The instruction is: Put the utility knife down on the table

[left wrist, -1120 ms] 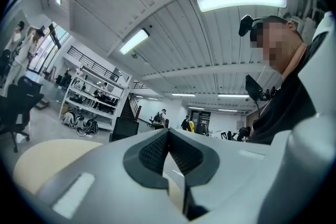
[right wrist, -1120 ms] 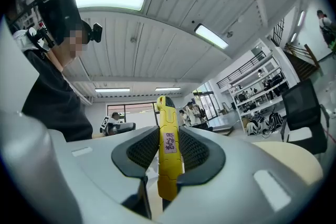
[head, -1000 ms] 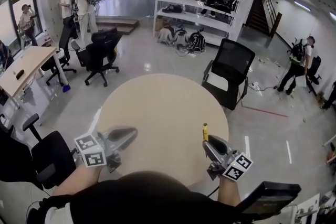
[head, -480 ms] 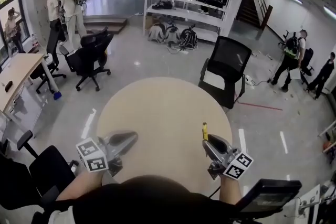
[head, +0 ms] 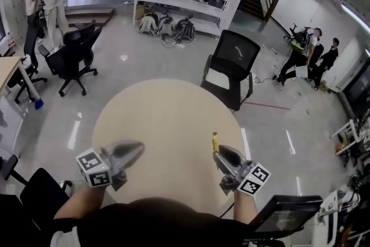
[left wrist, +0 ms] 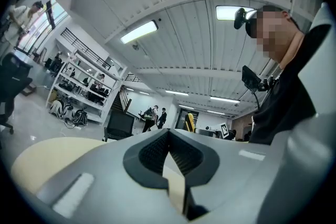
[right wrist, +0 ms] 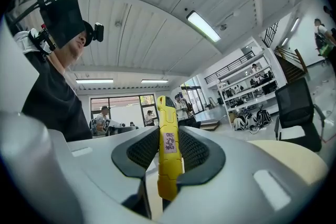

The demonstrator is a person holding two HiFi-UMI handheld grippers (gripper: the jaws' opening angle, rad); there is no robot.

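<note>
Over the table's (head: 167, 113) near edge: my right gripper (head: 218, 152) squeezes the yellow utility knife (head: 215, 140).
Knife: level, lengthwise along the jaws, pointing toward the far edge.
Left gripper (head: 139, 147): pinched shut, empty.

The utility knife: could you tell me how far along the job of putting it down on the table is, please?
Done: the yellow utility knife is gripped in the right gripper. In hand: it is held over the near right part of the round table, not lying on it. Left: lower it, open the jaws and leave the knife on the tabletop. The left gripper is shut and empty.
</note>
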